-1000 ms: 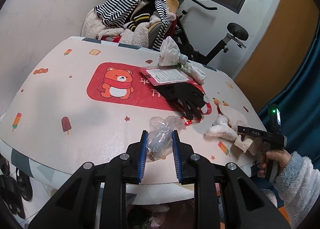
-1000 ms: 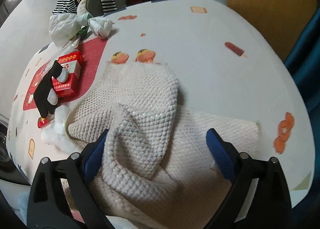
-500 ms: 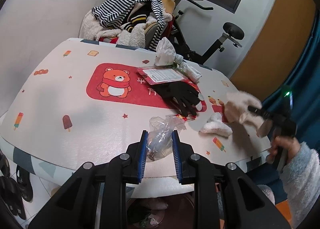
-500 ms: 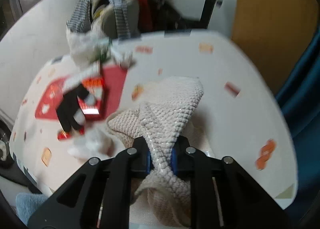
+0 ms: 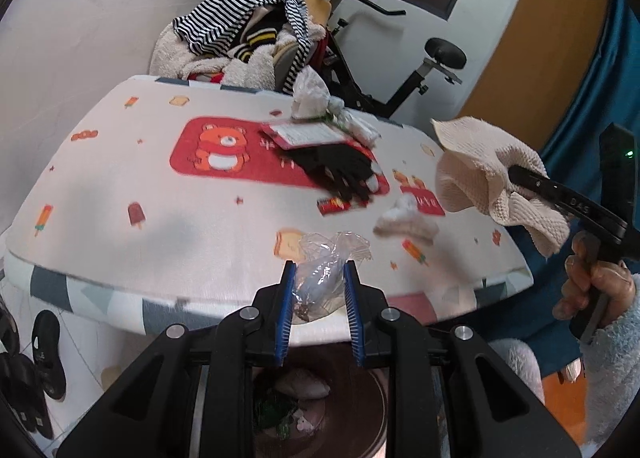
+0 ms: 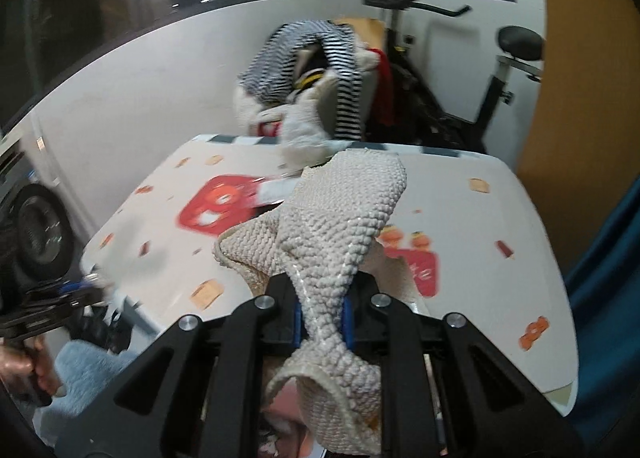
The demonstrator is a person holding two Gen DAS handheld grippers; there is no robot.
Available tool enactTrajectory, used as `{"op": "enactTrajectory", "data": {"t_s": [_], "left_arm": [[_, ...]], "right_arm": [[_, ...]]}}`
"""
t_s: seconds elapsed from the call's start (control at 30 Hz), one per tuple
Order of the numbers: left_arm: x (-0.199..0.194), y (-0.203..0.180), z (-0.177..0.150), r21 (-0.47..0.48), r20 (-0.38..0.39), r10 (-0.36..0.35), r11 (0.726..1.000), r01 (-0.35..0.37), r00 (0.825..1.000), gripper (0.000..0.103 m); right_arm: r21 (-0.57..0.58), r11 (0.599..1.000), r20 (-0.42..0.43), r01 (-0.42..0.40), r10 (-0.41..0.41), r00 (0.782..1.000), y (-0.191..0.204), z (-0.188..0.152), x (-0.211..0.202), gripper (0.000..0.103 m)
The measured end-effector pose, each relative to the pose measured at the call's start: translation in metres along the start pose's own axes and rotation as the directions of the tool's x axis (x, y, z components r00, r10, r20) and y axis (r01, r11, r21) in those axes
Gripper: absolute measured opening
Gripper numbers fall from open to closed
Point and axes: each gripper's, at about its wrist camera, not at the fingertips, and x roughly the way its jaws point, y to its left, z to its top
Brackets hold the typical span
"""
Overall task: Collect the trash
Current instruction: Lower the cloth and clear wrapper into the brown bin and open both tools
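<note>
Here, cloth lengthwise away, upward

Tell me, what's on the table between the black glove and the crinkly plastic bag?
In the left wrist view, a small red packet lies between the black glove and the crinkly plastic bag, then bare table.

Two grippers, one clear plastic bag, one cream knitted cloth. One black glove, one white wad. One table.
</note>
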Motion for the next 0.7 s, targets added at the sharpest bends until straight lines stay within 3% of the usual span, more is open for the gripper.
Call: {"op": "enactTrajectory", "data": {"t_s": [0.27, 0.6, 0.67, 0.7], "left_arm": [[0.014, -0.002, -0.054, 0.029, -0.111, -0.004, 1.0, 0.007, 0.994, 0.023], [0.037, -0.007, -0.094, 0.057, -0.195, -0.032, 0.997, 0.044, 0.98, 0.026], [0.039, -0.007, -0.097, 0.049, -0.201, -0.043, 0.997, 0.054, 0.979, 0.036], [0.039, -0.007, -0.098, 0.044, -0.202, -0.045, 0.998, 0.055, 0.978, 0.051]], "right_arm": [[-0.034, 0.995, -0.079, -0.09, 0.087, 0.993, 0.048, -0.06, -0.008, 0.017], [-0.032, 0.99, -0.154, -0.14, 0.134, 0.979, 0.064, -0.106, -0.011, 0.017], [-0.03, 0.989, -0.159, -0.148, 0.142, 0.977, 0.063, -0.111, -0.014, 0.017], [-0.026, 0.988, -0.162, -0.152, 0.146, 0.976, 0.063, -0.113, -0.015, 0.017]]}}
